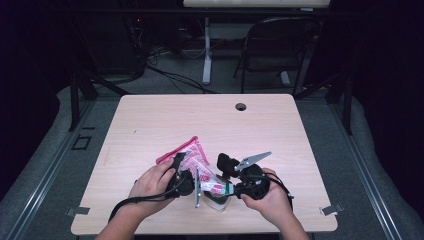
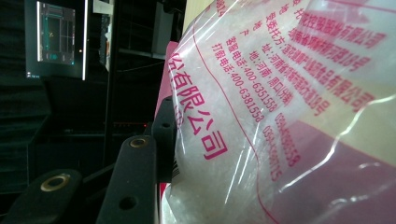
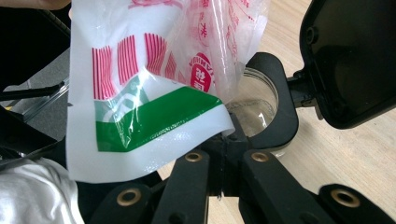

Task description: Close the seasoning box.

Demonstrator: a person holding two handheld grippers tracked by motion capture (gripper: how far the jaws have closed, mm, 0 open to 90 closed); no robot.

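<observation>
Tilting the printed plastic bag (image 1: 192, 162) mouth-down over the clear jar (image 1: 218, 199) at the desk's (image 1: 150, 120) near edge for pouring, left gripper (image 1: 181, 176) jaws part-closed on the bag, right gripper (image 1: 239, 186) jaws clamped round the jar's rim to steady it.

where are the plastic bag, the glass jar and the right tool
plastic bag (image 2: 289, 93), left gripper view, printed clear front
glass jar (image 3: 256, 109), right gripper view, clear wall below the rim
right tool (image 3: 224, 140), right gripper view, between its jaw tips

Table (image 1: 210, 120) lit from above, surroundings dark; close views blurred.
</observation>
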